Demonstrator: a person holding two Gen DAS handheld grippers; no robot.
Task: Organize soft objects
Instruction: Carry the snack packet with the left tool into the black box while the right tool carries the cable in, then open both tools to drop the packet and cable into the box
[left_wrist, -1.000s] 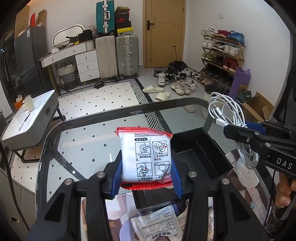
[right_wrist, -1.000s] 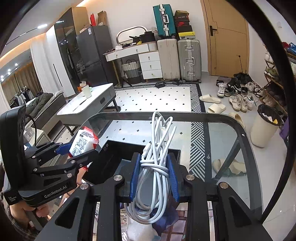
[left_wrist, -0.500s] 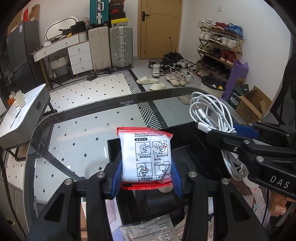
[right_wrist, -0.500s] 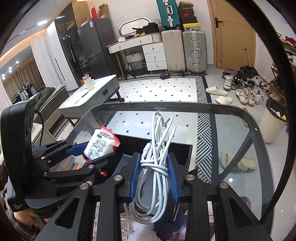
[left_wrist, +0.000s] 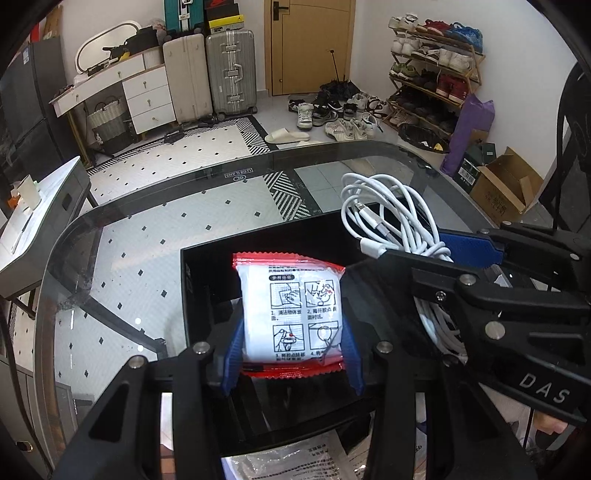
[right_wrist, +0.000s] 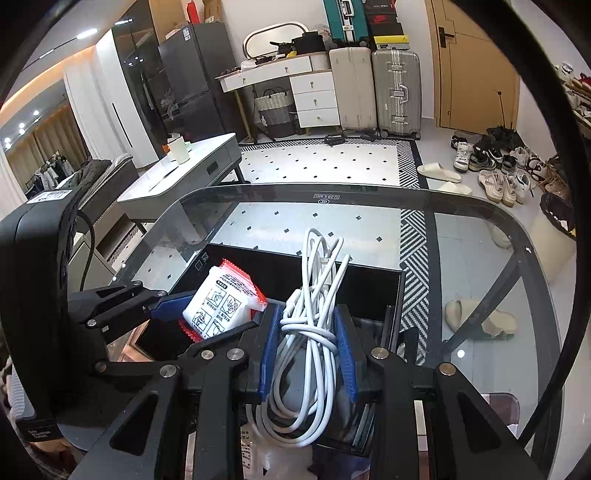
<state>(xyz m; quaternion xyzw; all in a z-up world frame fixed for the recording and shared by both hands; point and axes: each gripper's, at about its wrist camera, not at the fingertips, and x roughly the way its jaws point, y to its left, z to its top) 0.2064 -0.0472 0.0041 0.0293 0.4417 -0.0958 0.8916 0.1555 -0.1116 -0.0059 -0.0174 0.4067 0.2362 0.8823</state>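
My left gripper (left_wrist: 291, 347) is shut on a white packet with red edges (left_wrist: 293, 314), held upright over the open black box (left_wrist: 207, 258) on the glass table. The same packet (right_wrist: 221, 302) shows at the left in the right wrist view, above the box (right_wrist: 369, 284). My right gripper (right_wrist: 306, 350) is shut on a coiled white cable (right_wrist: 310, 314), also over the box. In the left wrist view the cable (left_wrist: 391, 218) sticks out of the right gripper (left_wrist: 428, 254) at the right.
The box sits on a glass table (left_wrist: 147, 221) with a dark rim (right_wrist: 369, 192). Clear plastic packets (left_wrist: 295, 458) lie on the table just in front of the box. A person's fingers (left_wrist: 546, 424) show at the lower right. Suitcases, shoes and a low white table stand on the floor beyond.
Both grippers have come down and forward with their loads, from in front of the box to over its opening. The packet and the cable now stand close together.
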